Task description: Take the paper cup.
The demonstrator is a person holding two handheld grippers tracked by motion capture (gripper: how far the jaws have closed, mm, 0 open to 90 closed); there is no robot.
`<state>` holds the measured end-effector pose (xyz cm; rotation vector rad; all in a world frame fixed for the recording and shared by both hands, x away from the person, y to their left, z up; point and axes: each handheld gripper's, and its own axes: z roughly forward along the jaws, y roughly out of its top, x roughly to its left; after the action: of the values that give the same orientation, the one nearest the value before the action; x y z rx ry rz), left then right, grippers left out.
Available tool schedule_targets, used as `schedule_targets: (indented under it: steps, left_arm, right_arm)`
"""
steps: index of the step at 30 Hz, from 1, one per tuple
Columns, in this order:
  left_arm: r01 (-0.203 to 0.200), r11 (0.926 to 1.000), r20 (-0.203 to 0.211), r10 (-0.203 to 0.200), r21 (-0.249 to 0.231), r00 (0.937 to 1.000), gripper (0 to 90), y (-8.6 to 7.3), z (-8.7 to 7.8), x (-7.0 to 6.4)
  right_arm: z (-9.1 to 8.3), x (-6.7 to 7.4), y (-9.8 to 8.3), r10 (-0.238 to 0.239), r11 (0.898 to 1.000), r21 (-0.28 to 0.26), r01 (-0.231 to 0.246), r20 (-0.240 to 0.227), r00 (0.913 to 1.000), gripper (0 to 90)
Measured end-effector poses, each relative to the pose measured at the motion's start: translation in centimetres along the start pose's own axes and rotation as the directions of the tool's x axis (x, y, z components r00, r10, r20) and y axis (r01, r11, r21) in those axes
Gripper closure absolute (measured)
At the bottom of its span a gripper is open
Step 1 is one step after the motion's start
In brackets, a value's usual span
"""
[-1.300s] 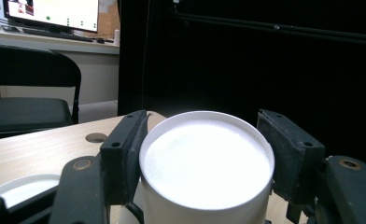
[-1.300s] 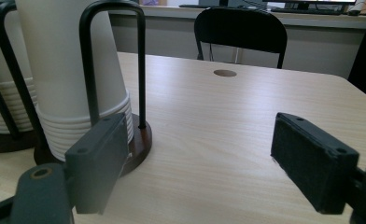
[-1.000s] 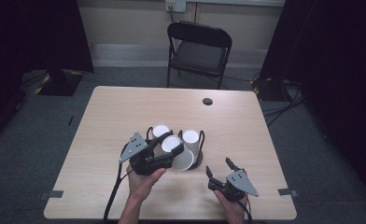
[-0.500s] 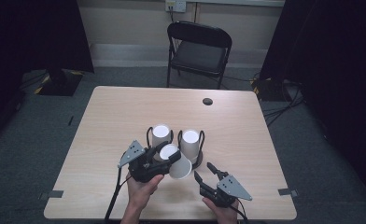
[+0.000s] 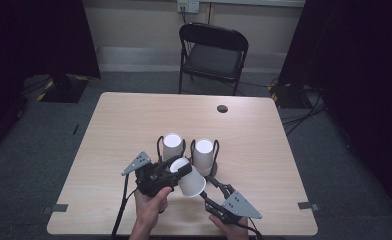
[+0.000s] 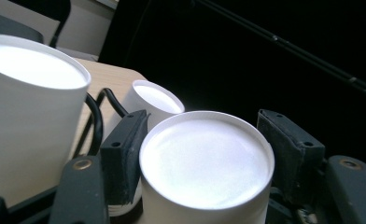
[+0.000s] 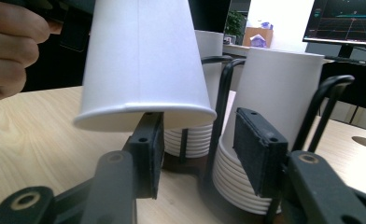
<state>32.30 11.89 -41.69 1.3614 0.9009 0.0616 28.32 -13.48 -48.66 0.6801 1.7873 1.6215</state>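
Two stacks of upside-down white paper cups, one on the left (image 5: 172, 145) and one on the right (image 5: 203, 152), stand in a black wire holder (image 5: 215, 146) on the wooden table (image 5: 124, 125). My left gripper (image 5: 180, 166) is shut on a single white cup (image 5: 191, 181) held tilted just in front of the stacks. In the left gripper view the pads (image 6: 125, 154) press both sides of the cup's base (image 6: 204, 172). My right gripper (image 5: 209, 189) sits just below the cup's rim (image 7: 144, 112). Its jaws have just been closing; the pads (image 7: 258, 154) touch nothing, and the holder's wire (image 7: 218, 116) and the stacks stand behind the gap.
A black folding chair (image 5: 214, 55) stands beyond the far edge of the table. A small dark round hole (image 5: 222, 108) lies at the far right of the tabletop. Dark curtains hang on both sides. A lit monitor (image 7: 344, 23) glows in the background of the right gripper view.
My left gripper has drawn the cup off the stacks toward the near edge and tilted it. My right gripper has moved left under the cup's rim, and its jaws stand narrower.
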Motion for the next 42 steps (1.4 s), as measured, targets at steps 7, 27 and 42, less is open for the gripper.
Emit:
schedule_targets:
  steps: [7,27,42]
  left_arm:
    - [0.028,0.9996,0.033,-0.028,0.009,0.9991,35.4,-0.1,-0.1,-0.3]
    - [0.080,0.9961,0.084,-0.083,0.038,0.9931,34.7,-0.2,0.6,-0.3]
    - [0.036,0.9992,0.037,-0.037,0.015,0.9986,32.1,-0.1,0.3,0.2]
  right_arm:
    - [0.2,0.3,0.4,-0.034,0.998,-0.053,0.032,-0.031,0.9989,62.9]
    - [0.5,-0.1,0.8,-0.031,0.993,-0.114,0.033,0.024,0.9992,78.2]
    - [0.4,0.3,1.0,-0.047,0.996,-0.083,0.045,-0.033,0.9983,84.8]
